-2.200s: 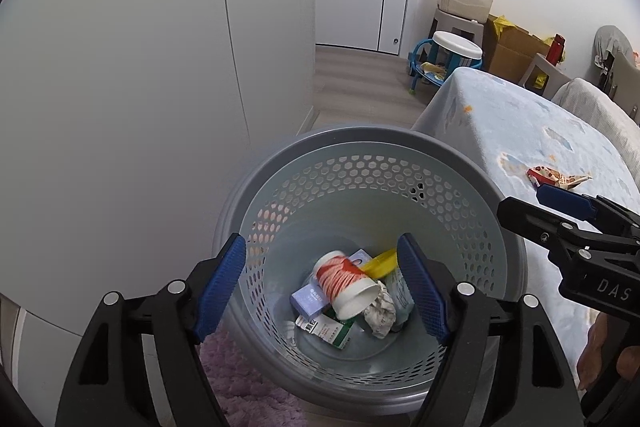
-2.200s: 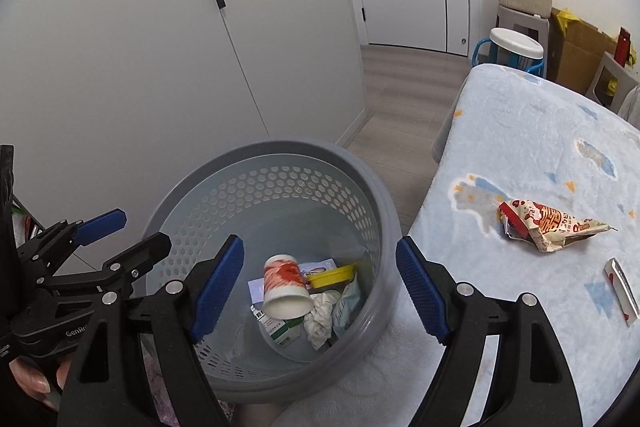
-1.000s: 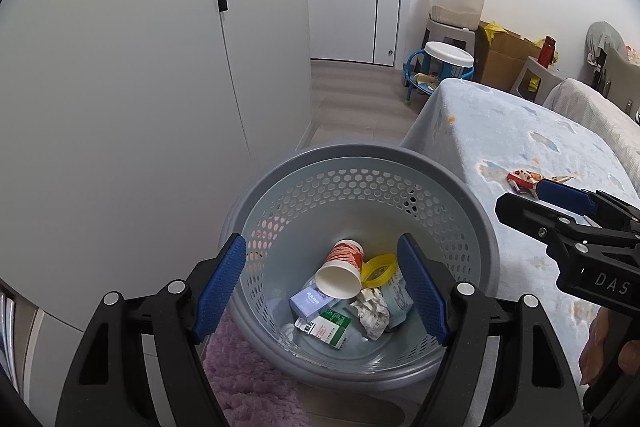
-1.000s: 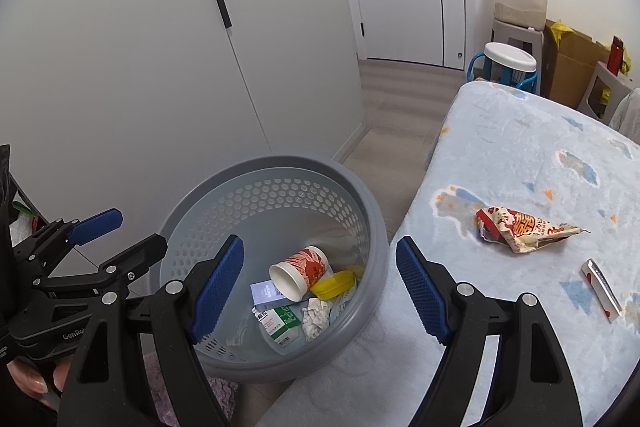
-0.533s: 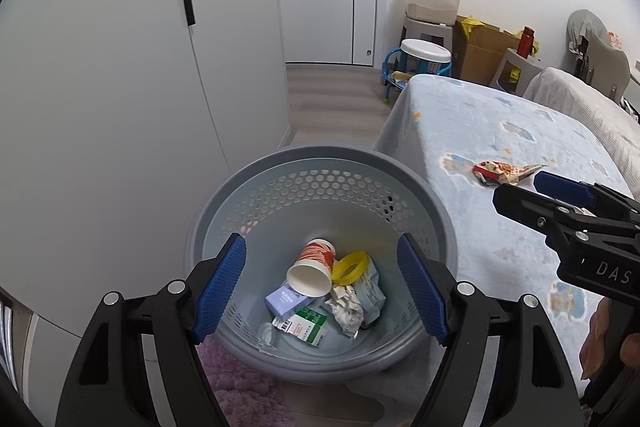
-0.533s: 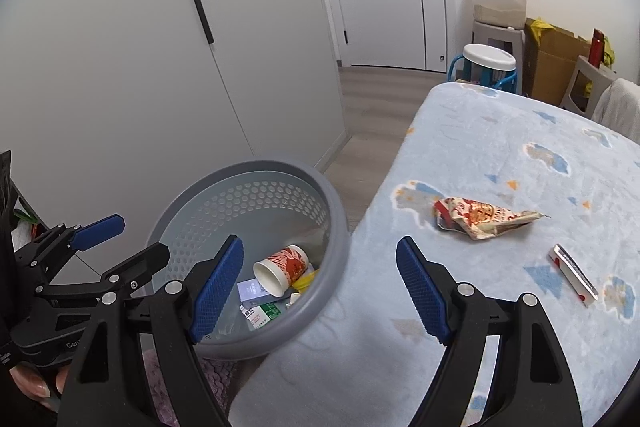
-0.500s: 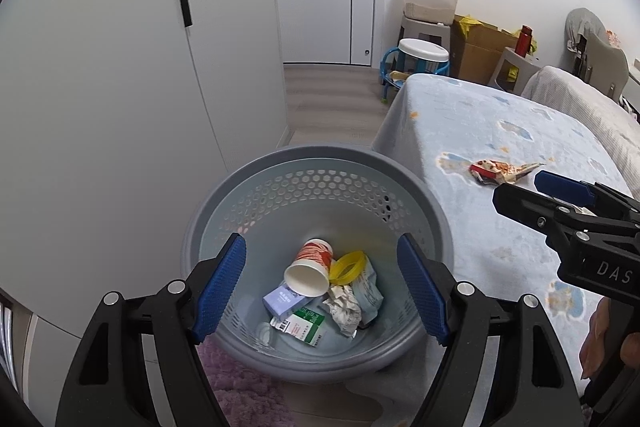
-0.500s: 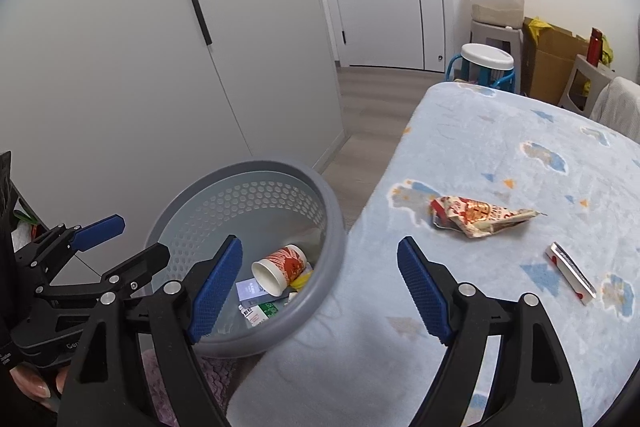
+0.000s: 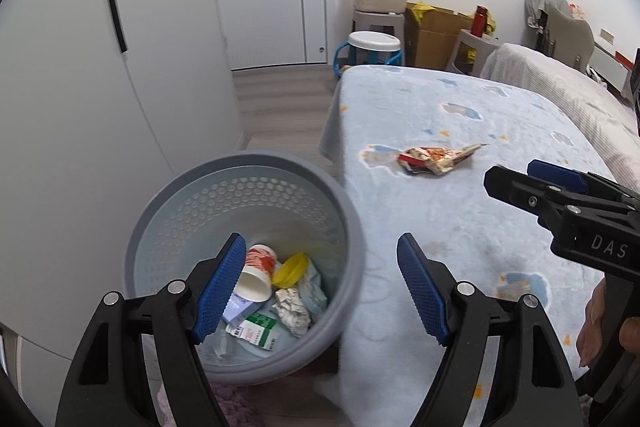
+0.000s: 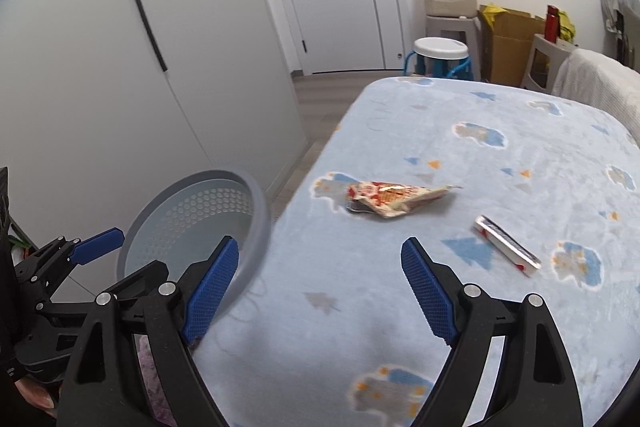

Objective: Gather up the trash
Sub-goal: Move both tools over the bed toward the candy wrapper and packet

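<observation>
The left gripper hangs over the trash basket, jaws apart and empty. The right gripper hovers low above the bed, jaws apart, with the crumpled wrapper lying at its 12 o'clock.

Both views swing from the basket toward the bed; the wrapper now sits at 12 o'clock ahead of the right hand-held gripper.

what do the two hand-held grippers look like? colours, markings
Left hand-held gripper and right hand-held gripper: matte black plastic clamp-style arms, silver rivets, blue textured finger pads. The right one's side reads "DAS" in pale letters. Bare fingers show at its grip; no cables or sleeves visible.
</observation>
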Demonstrator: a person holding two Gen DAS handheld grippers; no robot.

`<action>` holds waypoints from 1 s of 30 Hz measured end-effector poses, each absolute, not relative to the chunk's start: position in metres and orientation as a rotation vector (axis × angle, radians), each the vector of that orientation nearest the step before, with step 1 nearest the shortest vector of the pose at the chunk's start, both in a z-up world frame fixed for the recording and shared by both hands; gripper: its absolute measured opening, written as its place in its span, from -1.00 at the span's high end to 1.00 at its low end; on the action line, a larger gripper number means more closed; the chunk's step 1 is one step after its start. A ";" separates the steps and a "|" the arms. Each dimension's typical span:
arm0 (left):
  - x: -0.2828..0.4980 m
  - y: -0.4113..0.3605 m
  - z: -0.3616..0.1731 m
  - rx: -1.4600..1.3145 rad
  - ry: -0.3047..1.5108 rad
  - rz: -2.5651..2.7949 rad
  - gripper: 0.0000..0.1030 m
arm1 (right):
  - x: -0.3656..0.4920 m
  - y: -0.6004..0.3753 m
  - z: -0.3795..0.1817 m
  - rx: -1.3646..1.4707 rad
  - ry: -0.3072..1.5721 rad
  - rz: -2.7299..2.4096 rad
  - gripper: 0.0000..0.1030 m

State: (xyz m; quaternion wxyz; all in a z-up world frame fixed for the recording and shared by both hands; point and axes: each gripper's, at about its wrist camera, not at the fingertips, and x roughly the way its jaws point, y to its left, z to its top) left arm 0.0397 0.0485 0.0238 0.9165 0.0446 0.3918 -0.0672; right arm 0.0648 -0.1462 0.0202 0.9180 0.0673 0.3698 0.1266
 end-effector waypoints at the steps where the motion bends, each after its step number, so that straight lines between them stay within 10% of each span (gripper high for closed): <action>1: 0.041 0.044 0.023 0.096 0.808 -0.146 -0.45 | 0.065 -0.153 0.019 0.144 0.762 0.246 -0.59; 30: 0.113 -0.043 -0.014 0.204 0.863 -0.309 -0.45 | 0.125 -0.266 -0.052 0.119 0.938 0.018 -0.49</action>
